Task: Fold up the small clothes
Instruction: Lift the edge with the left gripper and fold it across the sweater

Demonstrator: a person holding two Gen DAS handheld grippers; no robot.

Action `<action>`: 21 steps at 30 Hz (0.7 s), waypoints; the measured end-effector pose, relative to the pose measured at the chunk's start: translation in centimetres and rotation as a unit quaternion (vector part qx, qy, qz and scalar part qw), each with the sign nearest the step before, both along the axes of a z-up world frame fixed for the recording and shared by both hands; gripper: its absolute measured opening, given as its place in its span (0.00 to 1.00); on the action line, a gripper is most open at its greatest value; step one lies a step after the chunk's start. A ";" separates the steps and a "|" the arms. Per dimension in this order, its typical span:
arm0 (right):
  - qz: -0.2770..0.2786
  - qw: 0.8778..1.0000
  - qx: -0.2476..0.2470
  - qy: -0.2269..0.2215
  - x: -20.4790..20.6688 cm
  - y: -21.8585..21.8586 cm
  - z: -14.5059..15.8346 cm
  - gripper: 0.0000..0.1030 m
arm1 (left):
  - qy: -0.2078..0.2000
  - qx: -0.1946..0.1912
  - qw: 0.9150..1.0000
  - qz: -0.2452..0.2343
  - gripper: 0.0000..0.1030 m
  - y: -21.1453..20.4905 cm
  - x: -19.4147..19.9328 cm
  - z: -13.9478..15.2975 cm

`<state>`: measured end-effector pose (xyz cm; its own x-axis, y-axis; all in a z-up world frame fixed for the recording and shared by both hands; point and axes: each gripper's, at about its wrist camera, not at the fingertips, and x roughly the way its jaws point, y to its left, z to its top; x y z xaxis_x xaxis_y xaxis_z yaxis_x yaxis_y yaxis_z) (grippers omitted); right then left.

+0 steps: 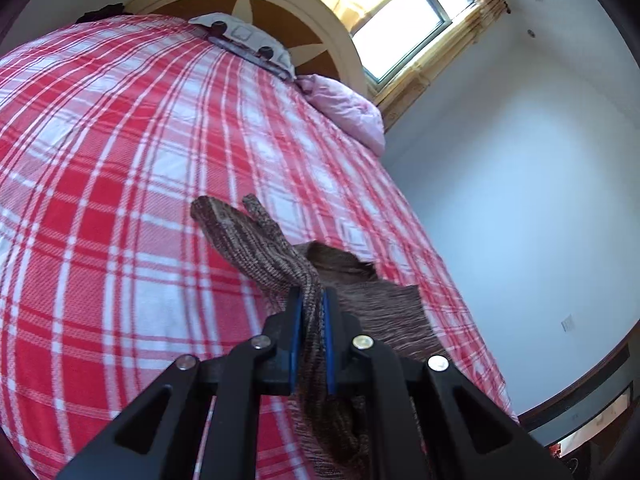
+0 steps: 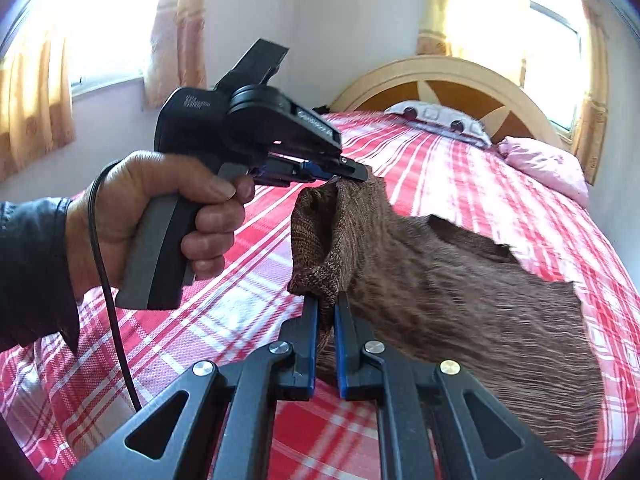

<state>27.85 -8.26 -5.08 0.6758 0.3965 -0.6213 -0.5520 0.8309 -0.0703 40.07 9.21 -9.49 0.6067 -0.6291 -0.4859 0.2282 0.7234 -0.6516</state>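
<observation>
A small brown knitted garment [image 2: 440, 292] is held up over the bed, its far part draping down toward the red and white plaid bedspread [image 2: 460, 176]. My right gripper [image 2: 327, 308] is shut on one edge of it. My left gripper [image 1: 312, 300] is shut on another bunched edge of the garment [image 1: 260, 248]. The left gripper also shows in the right wrist view [image 2: 352, 174], held in a hand, pinching the garment just above and beyond the right gripper.
The bedspread [image 1: 120, 160] covers the whole bed. A patterned pillow [image 1: 244, 40] and a pink bundle [image 1: 344, 108] lie by the wooden headboard [image 2: 440, 80]. Curtained windows [image 2: 552, 60] stand behind. A white wall [image 1: 520, 180] borders the bed's right side.
</observation>
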 end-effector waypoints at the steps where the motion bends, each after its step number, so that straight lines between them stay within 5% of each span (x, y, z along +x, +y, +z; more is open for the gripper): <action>1: -0.003 1.000 0.004 -0.003 0.1 -0.5 0.3 0.07 | -0.004 -0.002 1.000 -0.001 0.09 -0.5 0.0 0.4; 21: -0.112 0.992 0.056 -0.032 1.1 -13.4 2.2 0.03 | -0.018 0.003 0.998 -0.061 0.09 -13.3 3.1 2.6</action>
